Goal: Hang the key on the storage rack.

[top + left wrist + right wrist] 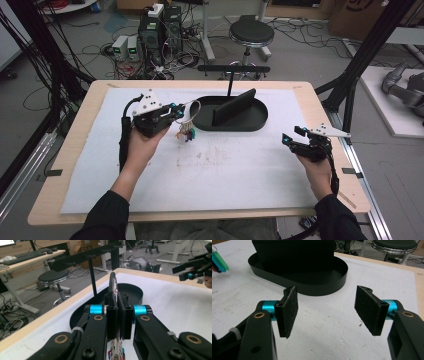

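Left gripper [175, 109] pinches a metal key ring [113, 285] beside the black tray [250, 126]; its dangling tags [186, 134], probably light plastic, will swing. Right gripper [327, 310] hovers open.

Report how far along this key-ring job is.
Done: the left gripper has closed on the key ring and holds it, tags dangling, above the white mat. In hand: carrying it beside the black oval tray. Left: probably hanging it on the T-shaped stand; nothing hangs there yet. The right gripper waits open, empty.
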A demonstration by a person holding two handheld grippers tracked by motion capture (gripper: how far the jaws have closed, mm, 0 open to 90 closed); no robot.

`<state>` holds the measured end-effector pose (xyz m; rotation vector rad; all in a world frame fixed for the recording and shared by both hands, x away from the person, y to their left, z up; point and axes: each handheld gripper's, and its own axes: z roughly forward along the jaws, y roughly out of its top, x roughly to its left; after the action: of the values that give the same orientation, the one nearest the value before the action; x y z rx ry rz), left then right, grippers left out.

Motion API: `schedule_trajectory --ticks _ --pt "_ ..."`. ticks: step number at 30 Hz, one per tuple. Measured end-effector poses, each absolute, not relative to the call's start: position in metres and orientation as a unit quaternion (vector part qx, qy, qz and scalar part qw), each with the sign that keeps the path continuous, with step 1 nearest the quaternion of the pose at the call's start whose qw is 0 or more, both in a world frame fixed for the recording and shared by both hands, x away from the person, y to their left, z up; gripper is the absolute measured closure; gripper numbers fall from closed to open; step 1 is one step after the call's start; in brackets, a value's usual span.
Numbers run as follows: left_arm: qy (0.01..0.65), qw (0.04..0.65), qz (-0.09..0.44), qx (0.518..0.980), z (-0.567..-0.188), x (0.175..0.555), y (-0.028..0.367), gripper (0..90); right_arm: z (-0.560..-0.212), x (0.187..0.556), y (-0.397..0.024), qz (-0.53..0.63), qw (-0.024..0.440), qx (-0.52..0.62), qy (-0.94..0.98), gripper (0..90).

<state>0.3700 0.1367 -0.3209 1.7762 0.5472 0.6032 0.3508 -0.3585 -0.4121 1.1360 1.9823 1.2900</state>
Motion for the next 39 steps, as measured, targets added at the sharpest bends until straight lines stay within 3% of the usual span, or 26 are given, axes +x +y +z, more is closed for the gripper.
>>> schedule_trajectory --ticks 19,39 --pt "0.242 0.561 0.241 0.754 -0.291 0.417 0.127 86.4 -0.412 0.351 -0.357 0.476 0.259 0.413 0.733 36.1" --pt "0.23 0.545 0.249 0.767 -0.291 0.452 0.096 86.4 -0.412 0.35 -0.355 0.477 0.257 0.411 0.733 36.1"
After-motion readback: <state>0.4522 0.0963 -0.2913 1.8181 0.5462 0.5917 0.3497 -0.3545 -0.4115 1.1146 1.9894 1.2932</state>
